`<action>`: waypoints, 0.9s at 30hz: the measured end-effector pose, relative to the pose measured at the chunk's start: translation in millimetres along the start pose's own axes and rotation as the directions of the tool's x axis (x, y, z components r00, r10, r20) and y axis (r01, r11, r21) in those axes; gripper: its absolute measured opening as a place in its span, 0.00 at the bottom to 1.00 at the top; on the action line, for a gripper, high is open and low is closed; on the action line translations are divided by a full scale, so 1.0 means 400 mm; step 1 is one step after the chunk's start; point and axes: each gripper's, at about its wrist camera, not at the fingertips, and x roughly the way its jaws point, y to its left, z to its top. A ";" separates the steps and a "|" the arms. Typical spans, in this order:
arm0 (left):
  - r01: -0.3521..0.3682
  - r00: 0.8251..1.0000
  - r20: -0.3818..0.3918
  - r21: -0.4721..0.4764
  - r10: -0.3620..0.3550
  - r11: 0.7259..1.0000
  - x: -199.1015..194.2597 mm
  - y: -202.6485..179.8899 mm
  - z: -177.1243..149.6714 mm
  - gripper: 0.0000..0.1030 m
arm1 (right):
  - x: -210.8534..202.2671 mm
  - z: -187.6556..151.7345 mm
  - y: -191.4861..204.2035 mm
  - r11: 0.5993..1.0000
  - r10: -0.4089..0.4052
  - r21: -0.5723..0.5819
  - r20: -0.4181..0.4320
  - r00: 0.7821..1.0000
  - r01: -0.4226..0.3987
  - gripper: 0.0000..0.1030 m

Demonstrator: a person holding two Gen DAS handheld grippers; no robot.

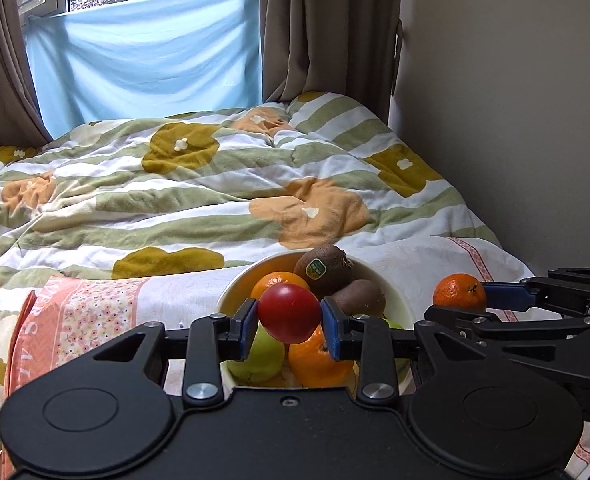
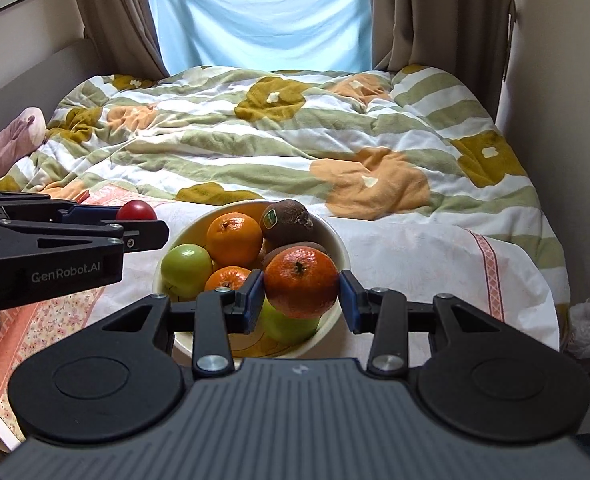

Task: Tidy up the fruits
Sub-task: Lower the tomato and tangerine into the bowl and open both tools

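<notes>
Two kiwis (image 2: 287, 220), oranges (image 2: 234, 239), apples (image 2: 187, 270) w/in bowl (image 2: 345, 256).

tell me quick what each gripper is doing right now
Left gripper: closed on the round red fruit.
Right gripper: closed on the round orange mandarin, above the cream bowl.

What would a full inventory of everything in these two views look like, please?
Bowl: one, cream, on the bed.
Oranges: two in the bowl, one held.
Green apples: two, in the bowl.
Kiwis: two, brown, in the bowl.
Red fruit: one, held.
Duvet: one, striped, flowered.
Blue cloth: one, over the window.
Curtains: brown, both sides.
Left gripper: shut on the red fruit.
Right gripper: shut on the held orange.
</notes>
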 end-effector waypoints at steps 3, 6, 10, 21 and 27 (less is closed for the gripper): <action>-0.011 1.000 -0.024 -0.011 0.011 1.000 0.055 -0.006 0.019 0.37 | 0.050 0.012 -0.018 0.999 0.023 -0.024 -0.024 0.999 -0.023 0.53; -0.019 0.999 -0.052 -0.020 0.018 1.000 0.105 -0.012 0.031 0.37 | 0.091 0.019 -0.033 0.998 0.043 -0.039 -0.048 0.998 -0.045 0.54; -0.031 0.996 -0.087 -0.025 0.028 0.999 0.155 -0.021 0.036 0.37 | 0.134 0.024 -0.047 0.996 0.068 -0.050 -0.073 0.995 -0.071 0.53; -0.060 0.997 -0.056 -0.053 0.057 0.997 0.133 -0.003 0.038 0.91 | 0.159 0.026 -0.061 0.994 0.091 -0.053 -0.093 0.992 -0.096 0.53; -0.090 0.995 -0.040 -0.080 0.087 0.993 0.075 0.028 0.023 0.91 | 0.146 0.037 -0.049 0.991 0.105 -0.079 -0.082 0.991 -0.112 0.53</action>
